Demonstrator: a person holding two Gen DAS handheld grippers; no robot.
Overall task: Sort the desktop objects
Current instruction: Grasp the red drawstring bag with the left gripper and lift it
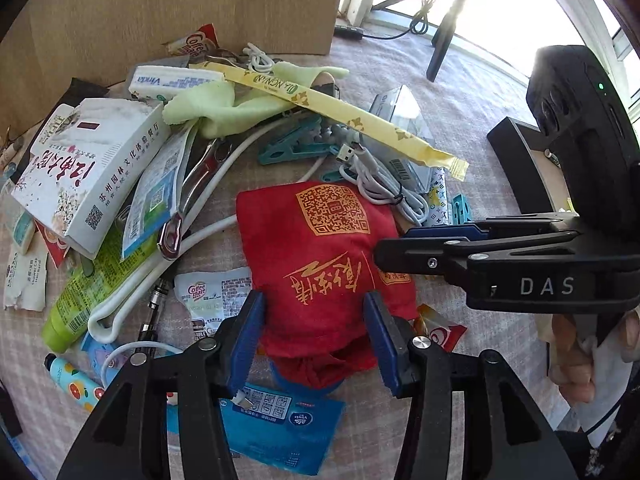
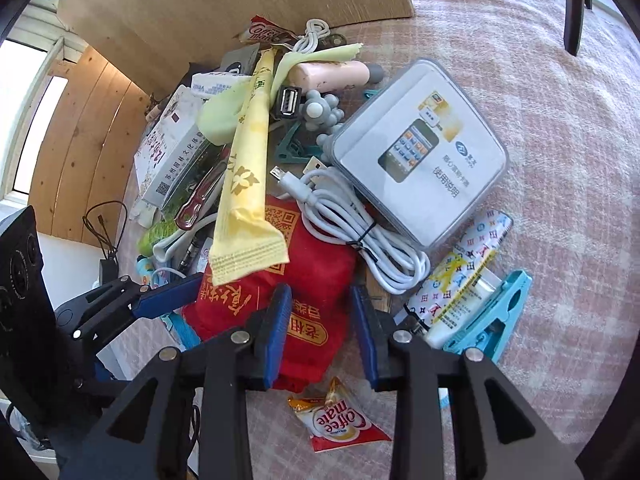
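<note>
A red cloth pouch [image 1: 320,256] with gold print and a QR code lies on top of a pile of desk clutter. My left gripper [image 1: 314,336] stands open, its blue pads close on either side of the pouch's lower end. My right gripper [image 2: 320,332] is open too and straddles the pouch's [image 2: 312,288] other end, with a gap at its right pad. In the left wrist view the right gripper [image 1: 394,244] reaches in from the right edge. A long yellow paper sleeve [image 2: 248,184] rests across the pouch's top.
A coiled white USB cable [image 2: 360,232] and a grey plastic box [image 2: 420,152] lie beside the pouch. A white carton [image 1: 88,168], green tube [image 1: 88,292], blue tissue pack [image 1: 280,428], Coffee-mate sachet [image 2: 340,420] and teal clip [image 2: 492,320] surround it. A cardboard wall [image 1: 180,0] stands behind.
</note>
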